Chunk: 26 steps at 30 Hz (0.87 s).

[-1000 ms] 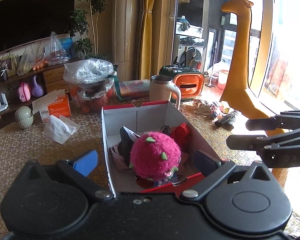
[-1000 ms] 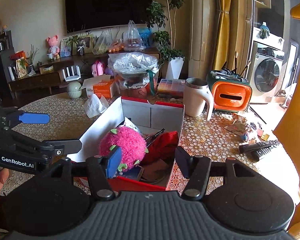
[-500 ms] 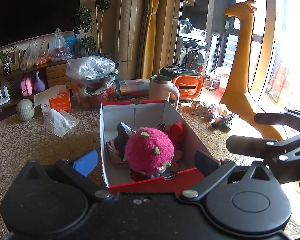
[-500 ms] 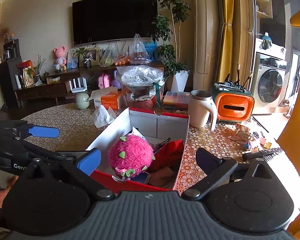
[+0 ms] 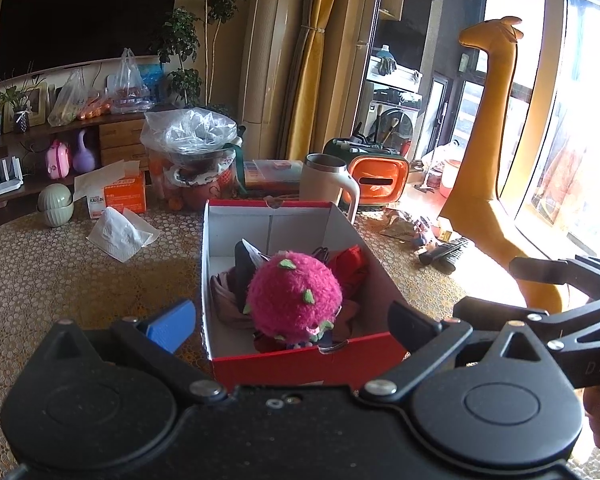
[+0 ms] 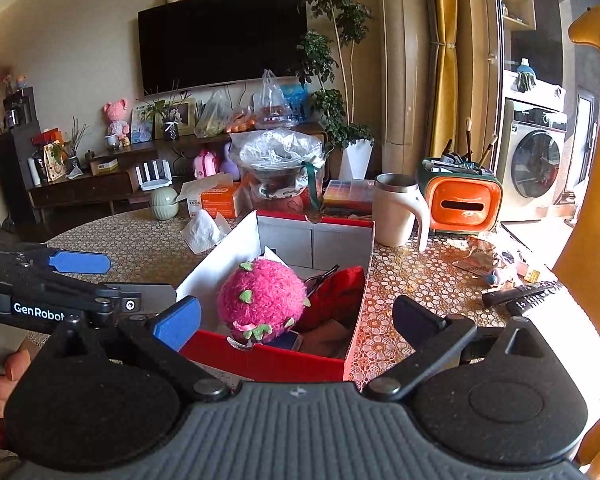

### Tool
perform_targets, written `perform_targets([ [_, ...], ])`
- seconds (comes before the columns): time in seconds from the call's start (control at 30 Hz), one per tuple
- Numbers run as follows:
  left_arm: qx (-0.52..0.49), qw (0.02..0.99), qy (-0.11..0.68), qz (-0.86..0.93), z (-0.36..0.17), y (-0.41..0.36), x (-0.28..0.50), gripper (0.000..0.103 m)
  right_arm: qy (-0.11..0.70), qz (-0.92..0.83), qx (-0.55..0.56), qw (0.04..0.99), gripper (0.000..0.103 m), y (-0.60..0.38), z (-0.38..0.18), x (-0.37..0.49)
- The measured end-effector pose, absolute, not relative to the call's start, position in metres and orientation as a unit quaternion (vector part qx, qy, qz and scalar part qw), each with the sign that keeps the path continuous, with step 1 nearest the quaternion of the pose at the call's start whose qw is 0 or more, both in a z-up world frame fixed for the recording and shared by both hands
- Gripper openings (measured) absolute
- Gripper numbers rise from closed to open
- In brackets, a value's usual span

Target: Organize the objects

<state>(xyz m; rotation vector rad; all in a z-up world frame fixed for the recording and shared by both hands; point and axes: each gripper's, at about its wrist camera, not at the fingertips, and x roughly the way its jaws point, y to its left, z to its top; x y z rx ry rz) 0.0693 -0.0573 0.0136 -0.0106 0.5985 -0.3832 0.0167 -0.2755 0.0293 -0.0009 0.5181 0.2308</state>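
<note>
Right tongs (image 6: 296,320) opened, patterned table (image 5: 60,264), television (image 6: 220,36)

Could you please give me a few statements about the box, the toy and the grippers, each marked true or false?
1. The pink plush toy lies inside the red box. True.
2. The right gripper is clamped on the plush toy. False: its jaws have just been opening and now stand wide apart, with nothing gripped.
3. The beige mug stands inside the box. False: it stands on the table behind the box.
4. A crumpled white tissue lies on the table outside the box. True.
5. The left gripper is shut. False: its jaws stand wide open, empty.
</note>
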Motion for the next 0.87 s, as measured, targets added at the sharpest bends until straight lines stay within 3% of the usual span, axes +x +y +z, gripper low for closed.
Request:
perform_targets([
  [0.87, -0.005, 0.936, 0.293, -0.196, 0.0084, -0.0591, 0.0680, 0.102, 0.277, 0.101, -0.001, 0.955, 0.103, -0.2738, 0.0234, 0.0196],
])
